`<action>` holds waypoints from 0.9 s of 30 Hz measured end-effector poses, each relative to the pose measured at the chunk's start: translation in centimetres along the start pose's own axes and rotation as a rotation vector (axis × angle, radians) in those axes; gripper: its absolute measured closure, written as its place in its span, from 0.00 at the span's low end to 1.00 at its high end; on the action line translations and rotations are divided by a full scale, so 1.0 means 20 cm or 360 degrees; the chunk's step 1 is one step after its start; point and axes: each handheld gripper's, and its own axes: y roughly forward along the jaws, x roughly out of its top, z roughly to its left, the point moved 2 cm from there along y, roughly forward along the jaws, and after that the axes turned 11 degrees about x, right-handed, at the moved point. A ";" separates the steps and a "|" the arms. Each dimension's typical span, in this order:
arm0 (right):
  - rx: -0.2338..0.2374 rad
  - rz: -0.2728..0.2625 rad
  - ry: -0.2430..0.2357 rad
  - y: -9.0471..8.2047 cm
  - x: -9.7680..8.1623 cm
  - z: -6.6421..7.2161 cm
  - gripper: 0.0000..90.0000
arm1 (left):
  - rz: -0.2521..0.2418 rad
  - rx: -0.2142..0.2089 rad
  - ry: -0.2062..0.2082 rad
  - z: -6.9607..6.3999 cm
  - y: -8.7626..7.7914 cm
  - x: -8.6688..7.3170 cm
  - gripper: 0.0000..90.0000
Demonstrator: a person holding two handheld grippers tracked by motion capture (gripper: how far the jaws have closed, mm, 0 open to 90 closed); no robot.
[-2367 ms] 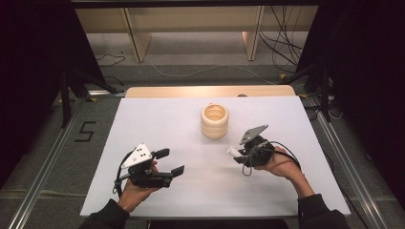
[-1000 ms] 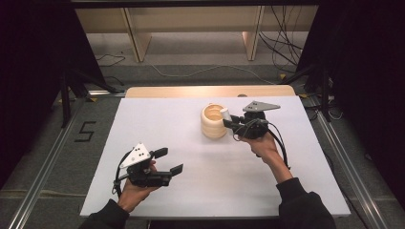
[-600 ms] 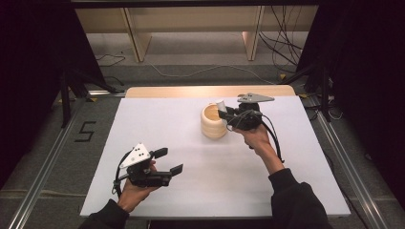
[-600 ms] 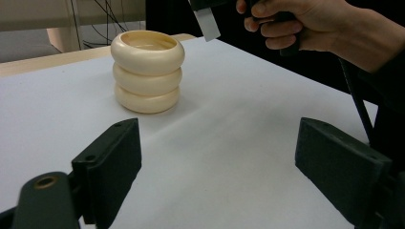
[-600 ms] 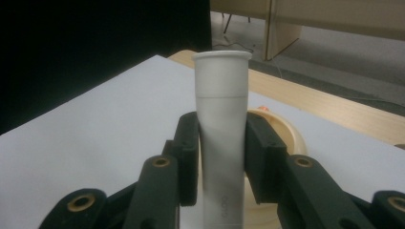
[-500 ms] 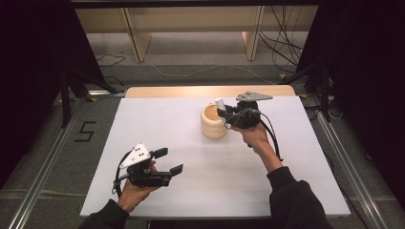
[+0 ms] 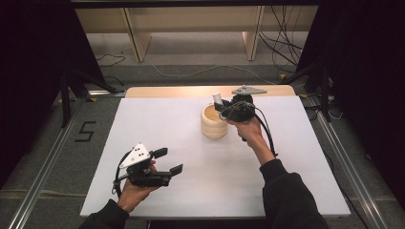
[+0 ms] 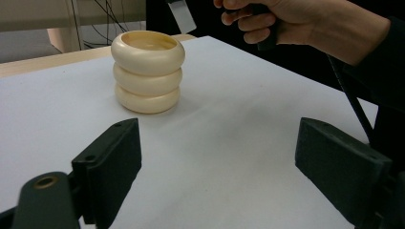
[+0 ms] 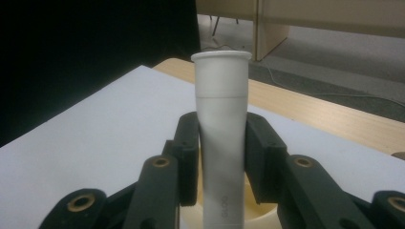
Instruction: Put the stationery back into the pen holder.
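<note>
A: How is the left gripper [image 7: 165,161] set?
B: Its fingers are released, empty, above the counter [image 7: 157,119].
A: And the white tube [image 9: 221,129]?
B: It is clenched mid-body by the right gripper [image 7: 220,108], held over the ringed holder [image 7: 213,122]; judged light, rigid, slippery.

High and left views share vase [image 7: 213,122], probably.

White tube [image 9: 220,143] between the right claw [image 9: 220,157] black jaws, faint grey print low down. Cream ringed holder [image 7: 213,122] just below that claw. White worktop [image 7: 157,119], tan far edge. Left claw [image 7: 168,161] black, grey plate on top.
</note>
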 end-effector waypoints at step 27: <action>-0.0130 0.0069 0.0052 0.20 -0.05 -0.05 0.77 | -0.0003 0.0000 0.0003 0.00 0.00 0.00 0.17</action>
